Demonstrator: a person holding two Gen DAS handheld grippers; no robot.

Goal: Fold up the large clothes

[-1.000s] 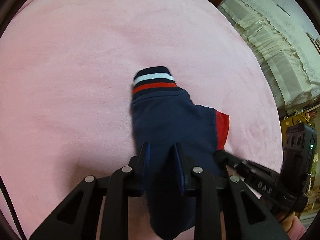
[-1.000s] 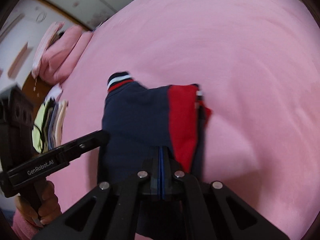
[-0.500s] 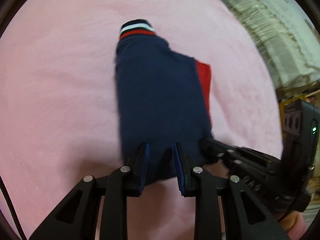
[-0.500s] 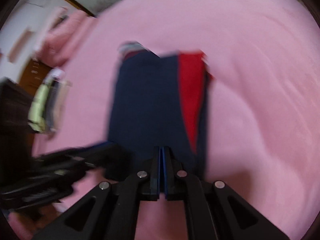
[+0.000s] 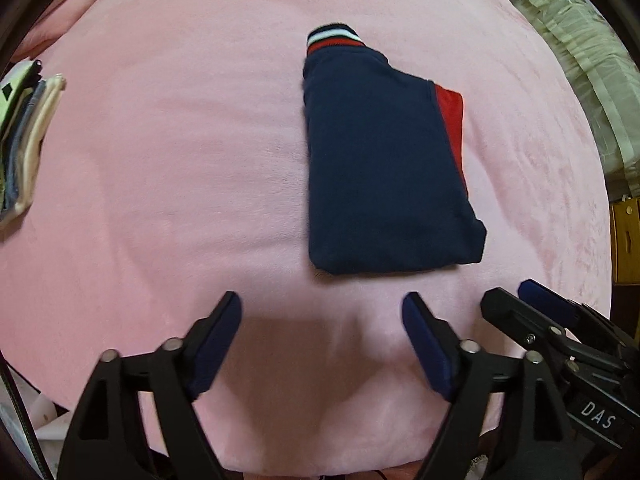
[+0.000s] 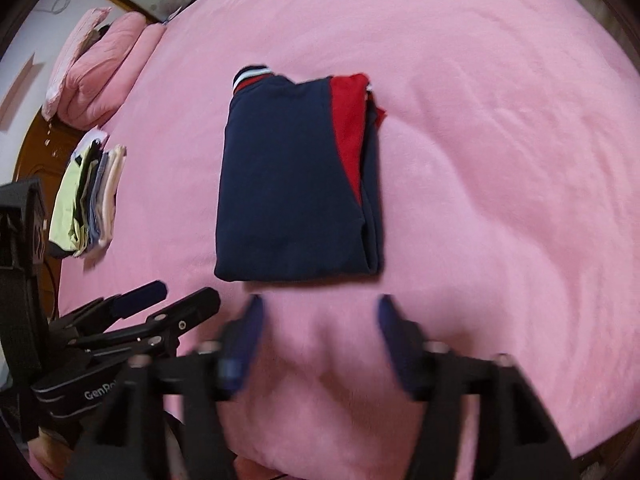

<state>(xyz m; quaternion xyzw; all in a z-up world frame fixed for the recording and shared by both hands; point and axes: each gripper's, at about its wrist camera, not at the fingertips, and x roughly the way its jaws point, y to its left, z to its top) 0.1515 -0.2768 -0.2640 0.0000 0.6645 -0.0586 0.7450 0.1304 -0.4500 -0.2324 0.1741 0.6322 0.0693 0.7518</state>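
A navy garment (image 5: 380, 164) with a red panel and a striped cuff lies folded into a rectangle on the pink bed (image 5: 180, 160). It also shows in the right wrist view (image 6: 292, 184). My left gripper (image 5: 322, 316) is open and empty, just short of the garment's near edge. My right gripper (image 6: 318, 320) is open and empty, also just short of that edge. The right gripper shows at the lower right of the left wrist view (image 5: 532, 308), and the left gripper at the lower left of the right wrist view (image 6: 168, 300).
A stack of folded clothes (image 6: 90, 200) lies at the bed's left side, also in the left wrist view (image 5: 20, 140). Pink pillows (image 6: 100, 64) sit at the far left. White curtains (image 5: 580, 40) hang beyond the bed's right edge.
Both grippers held the garment's near edge, laid it flat on the bed, then opened and drew back from it. The garment now lies free and folded.
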